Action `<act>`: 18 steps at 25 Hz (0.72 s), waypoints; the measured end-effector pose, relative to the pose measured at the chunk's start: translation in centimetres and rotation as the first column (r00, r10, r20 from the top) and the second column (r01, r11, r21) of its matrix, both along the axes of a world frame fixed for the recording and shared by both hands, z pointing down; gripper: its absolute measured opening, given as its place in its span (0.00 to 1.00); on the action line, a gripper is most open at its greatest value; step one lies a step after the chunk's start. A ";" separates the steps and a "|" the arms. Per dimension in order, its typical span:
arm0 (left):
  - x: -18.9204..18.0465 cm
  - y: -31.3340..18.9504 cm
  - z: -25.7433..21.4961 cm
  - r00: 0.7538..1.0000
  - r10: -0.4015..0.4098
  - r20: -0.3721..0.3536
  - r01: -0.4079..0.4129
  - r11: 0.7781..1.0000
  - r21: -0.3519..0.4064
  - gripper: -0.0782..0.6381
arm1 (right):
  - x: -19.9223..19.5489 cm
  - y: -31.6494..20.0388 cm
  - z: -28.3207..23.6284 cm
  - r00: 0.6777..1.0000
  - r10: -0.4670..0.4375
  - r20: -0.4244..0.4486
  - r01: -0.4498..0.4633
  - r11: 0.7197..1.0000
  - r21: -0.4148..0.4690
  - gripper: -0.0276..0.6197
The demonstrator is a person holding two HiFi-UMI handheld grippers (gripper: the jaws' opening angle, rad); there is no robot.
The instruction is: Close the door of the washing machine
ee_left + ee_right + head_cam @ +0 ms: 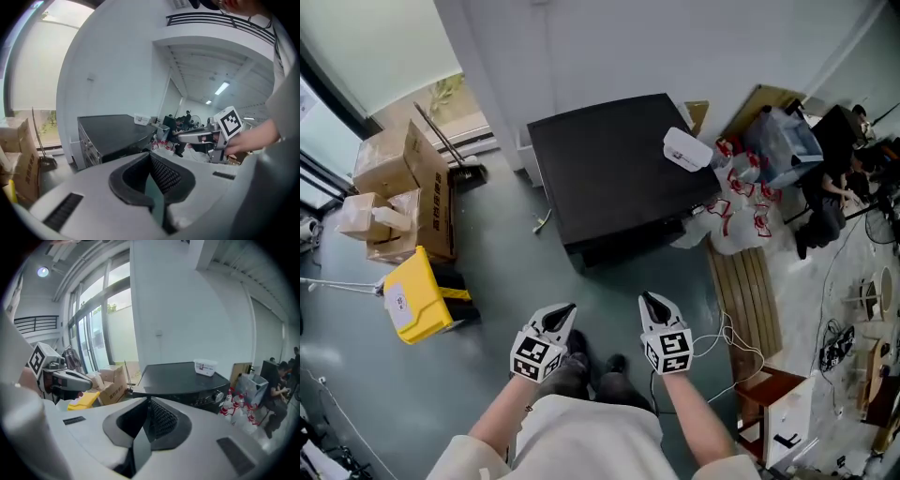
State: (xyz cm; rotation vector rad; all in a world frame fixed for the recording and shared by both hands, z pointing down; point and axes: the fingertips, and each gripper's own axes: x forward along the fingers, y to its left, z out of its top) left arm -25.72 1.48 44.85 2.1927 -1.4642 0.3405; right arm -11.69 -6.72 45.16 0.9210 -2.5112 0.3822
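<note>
The black washing machine (614, 164) stands against the white wall, and I look down on its flat top. A white lidded box (686, 150) rests on its right rear corner. Its door is hidden from every view; only the control strip with a knob (218, 395) shows in the right gripper view. My left gripper (561, 314) and right gripper (654, 302) are raised side by side close to the person's body, well short of the machine. Both have their jaws together with nothing between them. The machine (112, 131) sits ahead of the left gripper (151, 161), and beyond the right gripper (149, 404) too.
Cardboard boxes (403, 187) and a yellow bin (417, 295) are on the floor to the left, with a broom (455, 155) against the wall. Red-printed plastic bags (741, 202) and a slatted wooden bench (748, 291) lie right of the machine. A person (839, 178) sits at far right.
</note>
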 end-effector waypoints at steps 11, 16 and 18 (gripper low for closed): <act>4.9 6.0 -13.0 0.990 -0.131 0.050 0.123 0.982 0.144 0.12 | 10.3 4.6 -12.8 0.995 -0.085 0.051 0.081 0.994 0.076 0.11; 4.6 8.7 -17.4 0.981 -0.191 0.031 0.180 0.960 0.217 0.12 | 11.9 5.5 -16.3 0.991 -0.096 0.093 0.084 0.988 0.129 0.11; 4.1 9.6 -18.7 0.979 -0.203 0.023 0.191 0.952 0.238 0.12 | 12.0 6.2 -17.2 0.990 -0.103 0.098 0.088 0.985 0.148 0.11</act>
